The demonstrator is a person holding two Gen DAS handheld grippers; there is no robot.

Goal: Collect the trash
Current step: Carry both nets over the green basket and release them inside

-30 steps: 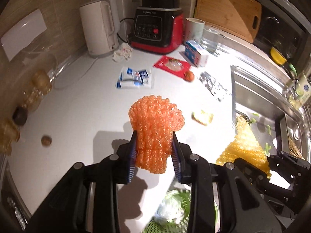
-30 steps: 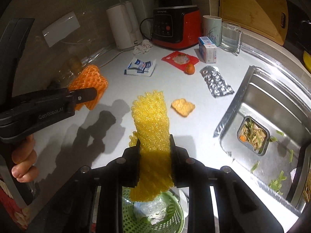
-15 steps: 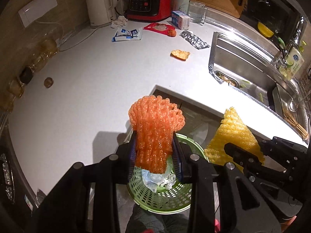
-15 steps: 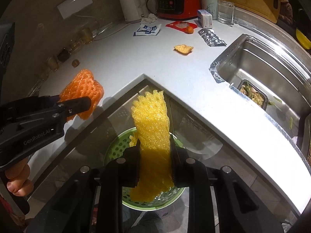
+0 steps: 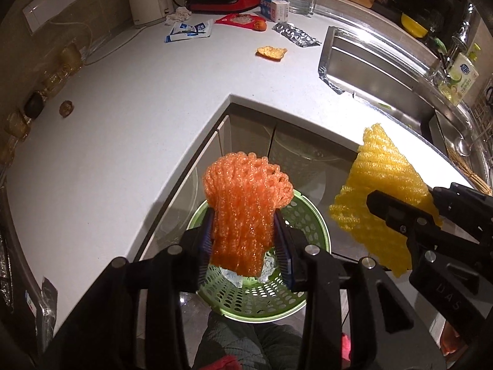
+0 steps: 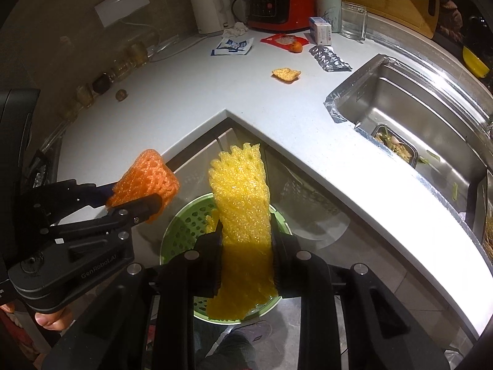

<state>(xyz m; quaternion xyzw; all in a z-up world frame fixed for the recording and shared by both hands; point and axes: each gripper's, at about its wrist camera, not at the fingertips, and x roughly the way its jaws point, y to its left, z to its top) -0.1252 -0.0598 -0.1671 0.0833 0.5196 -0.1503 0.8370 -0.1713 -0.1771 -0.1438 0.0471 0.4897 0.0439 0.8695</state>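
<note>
Above the green basket [image 5: 311, 215], the left gripper [image 5: 245, 240], jaws opening, holds orange foam netting [image 5: 243, 209] while the right gripper [image 6: 245, 246] clamps yellow foam netting [image 6: 243, 203].

left gripper [image 5: 243, 240]: black frame, blue pads, silver screws
right gripper [image 6: 246, 240]: black frame, silver screws
lettering: "GenRobot.AI" on the left gripper's body

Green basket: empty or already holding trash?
Not empty. The left wrist view shows crumpled clear plastic lying inside the green basket, below the orange foam net.
</note>
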